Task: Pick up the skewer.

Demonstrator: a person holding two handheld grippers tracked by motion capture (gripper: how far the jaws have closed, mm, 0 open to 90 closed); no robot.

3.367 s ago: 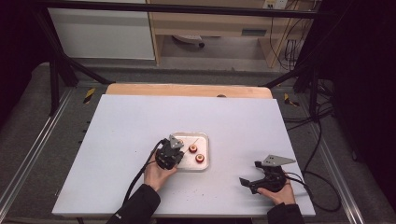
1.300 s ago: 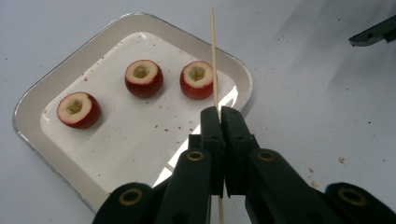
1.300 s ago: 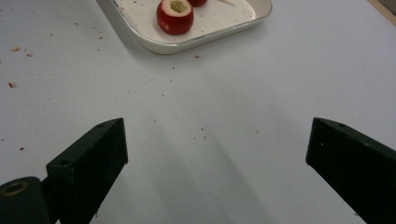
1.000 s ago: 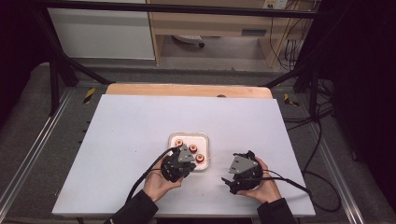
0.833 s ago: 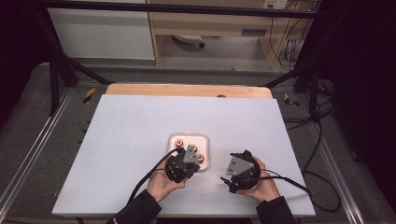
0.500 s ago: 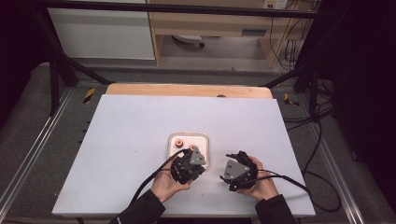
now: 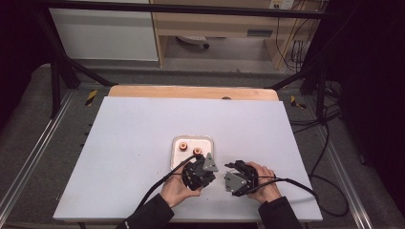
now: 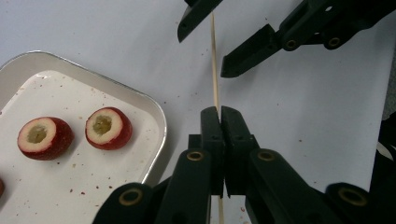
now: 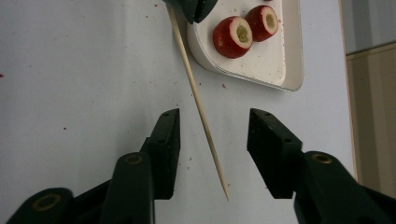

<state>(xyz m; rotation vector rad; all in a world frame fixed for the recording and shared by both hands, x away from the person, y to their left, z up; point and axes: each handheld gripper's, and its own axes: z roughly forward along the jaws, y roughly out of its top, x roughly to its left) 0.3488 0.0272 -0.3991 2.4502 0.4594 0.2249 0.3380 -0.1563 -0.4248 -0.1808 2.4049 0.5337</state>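
Left gripper: jaws fully closed on the skewer, which runs straight out between the pads toward the right gripper. In the right gripper view the skewer slants down from the left gripper's clamped tip, its pointed end lying between the right gripper's two jaws — neither pad touches it. Those jaws have just been closing; a moderate gap remains on each side of the stick.

Landmark: the tray. In the high view both grippers sit at the near side of it, the left gripper touching or overlapping its near right corner, the right gripper just beside that, off the tray, over bare table. The skewer is held just off the tray's corner. On the tray lie cored red fruits — two side by side close to the rim
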